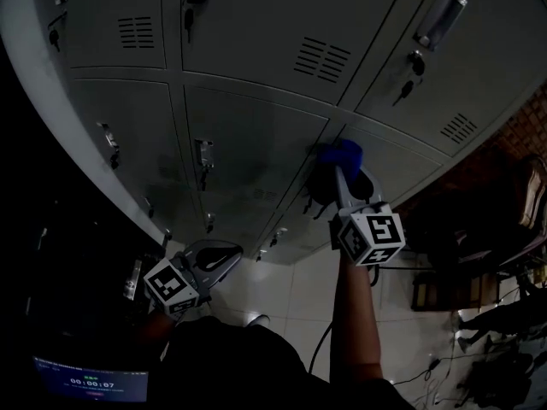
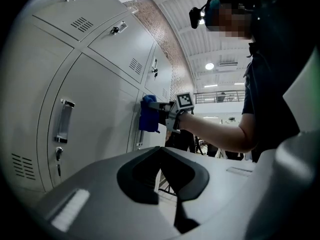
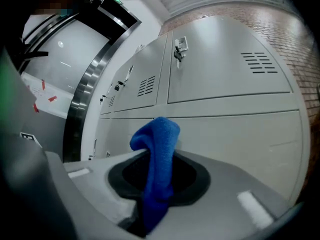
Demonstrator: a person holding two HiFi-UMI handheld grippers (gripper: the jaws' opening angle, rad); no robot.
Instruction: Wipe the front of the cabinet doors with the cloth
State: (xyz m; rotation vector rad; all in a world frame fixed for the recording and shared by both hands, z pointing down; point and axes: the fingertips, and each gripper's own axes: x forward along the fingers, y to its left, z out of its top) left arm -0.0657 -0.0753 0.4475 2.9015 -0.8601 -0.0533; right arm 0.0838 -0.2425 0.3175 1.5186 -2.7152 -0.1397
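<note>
Blue terry cloth (image 3: 157, 169) stands up from the right gripper (image 3: 159, 184), whose jaws are clamped on its lower folds; the bottom end of the cloth drops out of sight between them. In the head view the scene is very dark, so the cloth (image 1: 342, 154) shows only as a blue lump at the tip of the right gripper (image 1: 344, 171), up against the grey cabinet doors (image 1: 248, 135) near a seam between two of them. The left gripper view, from the side, shows the cloth (image 2: 148, 115) lying on a door front just beside a vertical handle, but the cloth itself hides where the two touch. The forearm (image 1: 355, 314) behind this gripper's marker cube (image 1: 372, 236) runs down out of frame. The left gripper (image 1: 224, 254) is held low and well apart from the doors, its jaws brought together with nothing between them, as its own view (image 2: 162, 156) shows. Vent slots (image 1: 322, 60) and a hanging key (image 1: 189, 20) can be made out on the upper doors; the lower locks are too dim to read. A brick wall (image 1: 521, 126) is cut off at the right edge, and a small lit screen (image 1: 90, 384) sits half cropped at the bottom left.
</note>
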